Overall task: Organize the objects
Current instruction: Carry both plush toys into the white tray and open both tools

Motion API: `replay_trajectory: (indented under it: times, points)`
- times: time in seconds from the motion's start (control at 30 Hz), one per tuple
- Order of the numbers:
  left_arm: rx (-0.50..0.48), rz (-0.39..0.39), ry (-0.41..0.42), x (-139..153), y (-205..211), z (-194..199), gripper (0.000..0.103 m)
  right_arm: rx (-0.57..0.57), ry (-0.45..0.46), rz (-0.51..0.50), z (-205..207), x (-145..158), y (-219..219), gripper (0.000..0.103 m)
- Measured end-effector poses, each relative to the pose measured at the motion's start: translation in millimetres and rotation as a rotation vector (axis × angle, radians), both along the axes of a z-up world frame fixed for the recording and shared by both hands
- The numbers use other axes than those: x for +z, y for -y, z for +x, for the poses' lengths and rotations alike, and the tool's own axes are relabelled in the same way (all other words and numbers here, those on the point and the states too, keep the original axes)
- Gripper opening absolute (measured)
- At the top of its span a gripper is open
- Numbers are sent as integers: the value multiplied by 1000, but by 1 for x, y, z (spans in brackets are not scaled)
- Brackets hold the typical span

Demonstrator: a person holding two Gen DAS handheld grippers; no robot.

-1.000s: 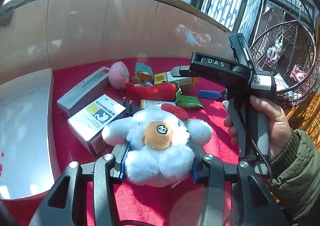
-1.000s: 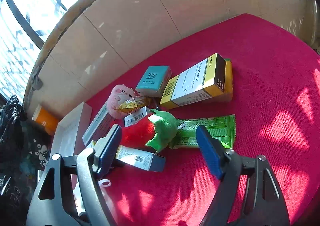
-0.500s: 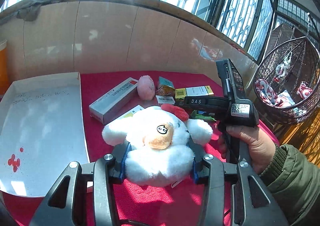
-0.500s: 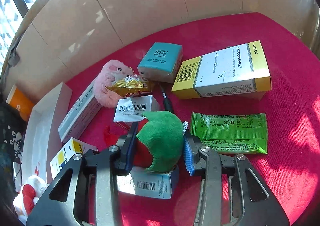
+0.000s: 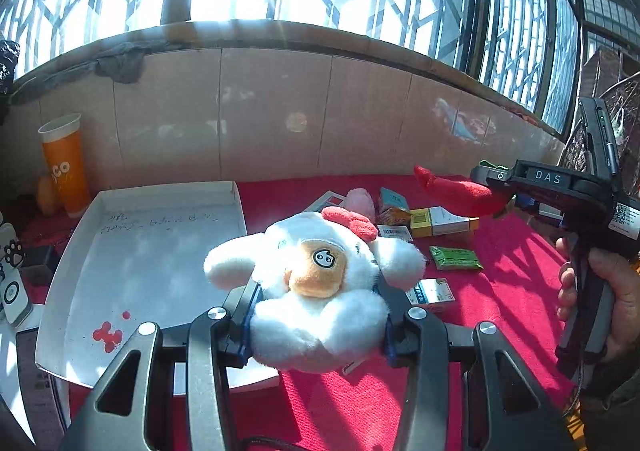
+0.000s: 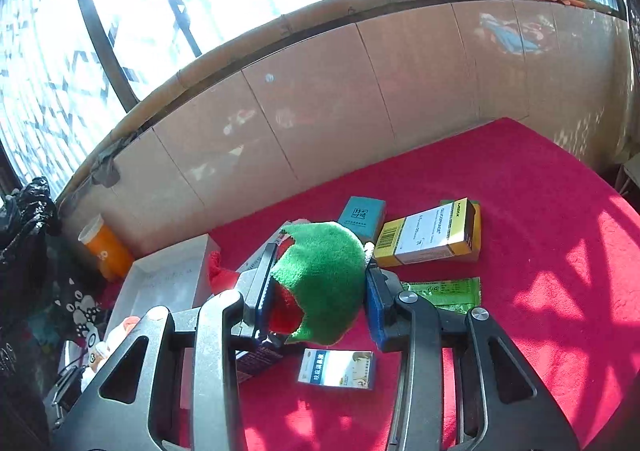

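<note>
The left claw (image 5: 316,325) grips a white plush toy (image 5: 320,287) by its body, pads pressed into the fur on both sides; the toy is held clear of the red-covered table (image 5: 500,291), beside the near right corner of the white tray (image 5: 160,251). The right claw (image 6: 318,301), whose jaws have just been closing, clamps a red plush chili with a green cap (image 6: 320,279) between its blue pads, lifted above the table. Right of the tray, on the red cloth, lie a yellow-and-white box (image 6: 432,237), a teal box (image 6: 362,213), a green sachet (image 6: 444,291) and a blue-and-white box (image 6: 338,369). An orange cup (image 5: 66,165) stands behind the tray's far left corner.
</note>
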State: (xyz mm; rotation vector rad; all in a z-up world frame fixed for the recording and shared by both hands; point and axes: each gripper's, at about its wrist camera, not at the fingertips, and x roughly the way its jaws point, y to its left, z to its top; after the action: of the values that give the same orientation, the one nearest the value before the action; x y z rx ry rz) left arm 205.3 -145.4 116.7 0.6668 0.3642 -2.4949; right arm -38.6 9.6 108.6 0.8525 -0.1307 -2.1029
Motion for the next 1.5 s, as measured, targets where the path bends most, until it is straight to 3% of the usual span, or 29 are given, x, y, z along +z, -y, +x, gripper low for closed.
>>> replay_trajectory:
  times: [0.8, 1.5]
  points:
    - [248, -37, -6, 6, 51, 77, 46, 196, -88, 40, 83, 18, 61, 38]
    - [353, -13, 21, -4, 113, 105, 46, 354, -137, 187, 141, -8, 142, 38]
